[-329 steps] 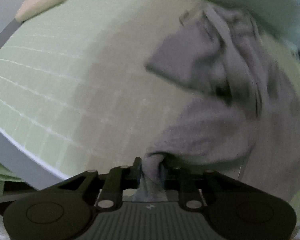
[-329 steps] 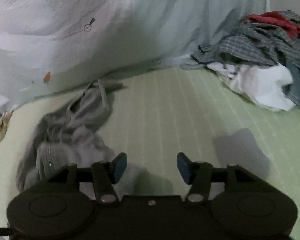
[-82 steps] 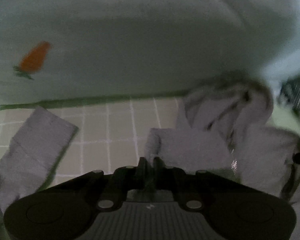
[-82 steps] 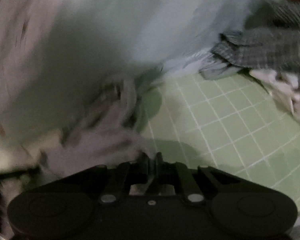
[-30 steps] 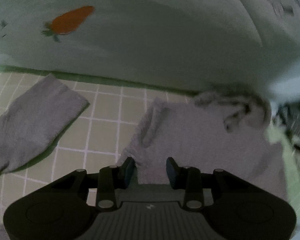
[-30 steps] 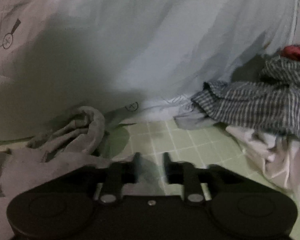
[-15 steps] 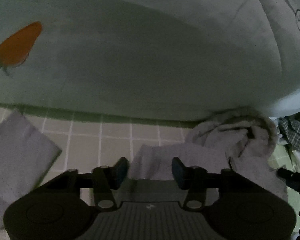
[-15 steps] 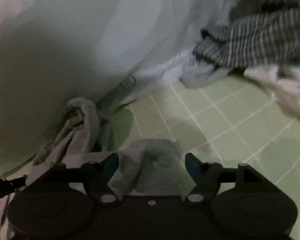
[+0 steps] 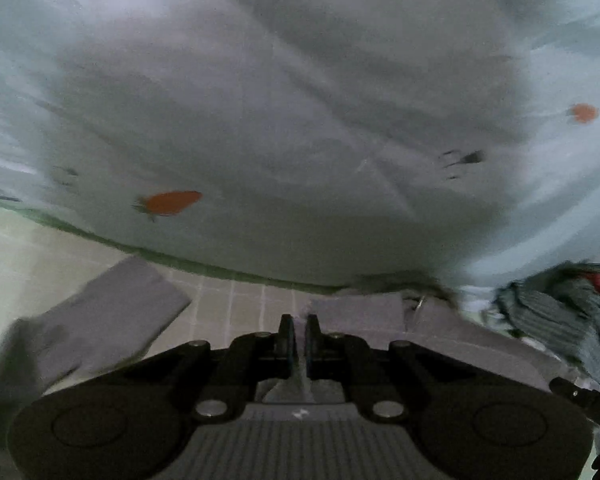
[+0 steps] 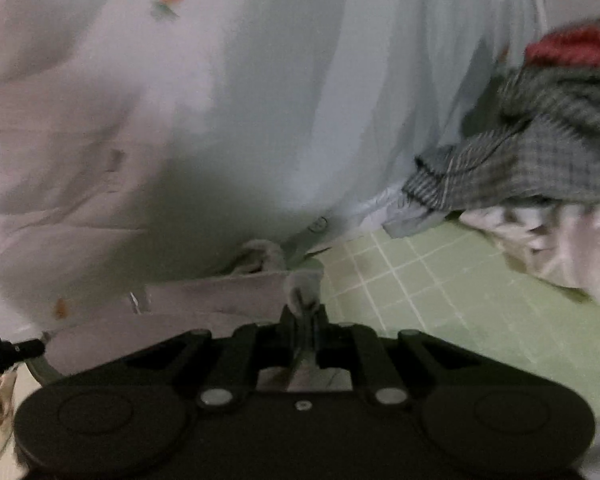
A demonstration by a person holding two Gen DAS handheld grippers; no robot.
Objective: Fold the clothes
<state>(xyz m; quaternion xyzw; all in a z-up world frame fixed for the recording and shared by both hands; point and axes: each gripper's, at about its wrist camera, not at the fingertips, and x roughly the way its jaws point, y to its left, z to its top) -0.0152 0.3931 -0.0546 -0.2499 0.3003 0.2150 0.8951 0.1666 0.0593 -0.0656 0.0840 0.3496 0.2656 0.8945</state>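
Note:
A grey garment (image 9: pixel 356 312) lies spread on the green checked mat (image 10: pixel 420 280), its far edge against a pale quilt. One sleeve (image 9: pixel 112 320) stretches off to the left in the left wrist view. My left gripper (image 9: pixel 299 328) is shut, with a thin fold of the grey fabric pinched between its fingers. In the right wrist view the same garment (image 10: pixel 220 292) runs leftward from my right gripper (image 10: pixel 304 316). The right jaws are closing with a bunched corner of the grey cloth between them, and the pads press on it. The cloth hangs taut between both grippers.
A pale blue quilt (image 9: pixel 300 120) printed with carrots rises right behind the garment. At the right sits a heap of clothes: a grey plaid shirt (image 10: pixel 540 152), something red (image 10: pixel 576 46) and white cloth (image 10: pixel 560 240). Bare mat shows between garment and heap.
Half a second ago both grippers stood open over the garment's near edge. Now both have closed on the grey fabric and have risen, lifting that edge.

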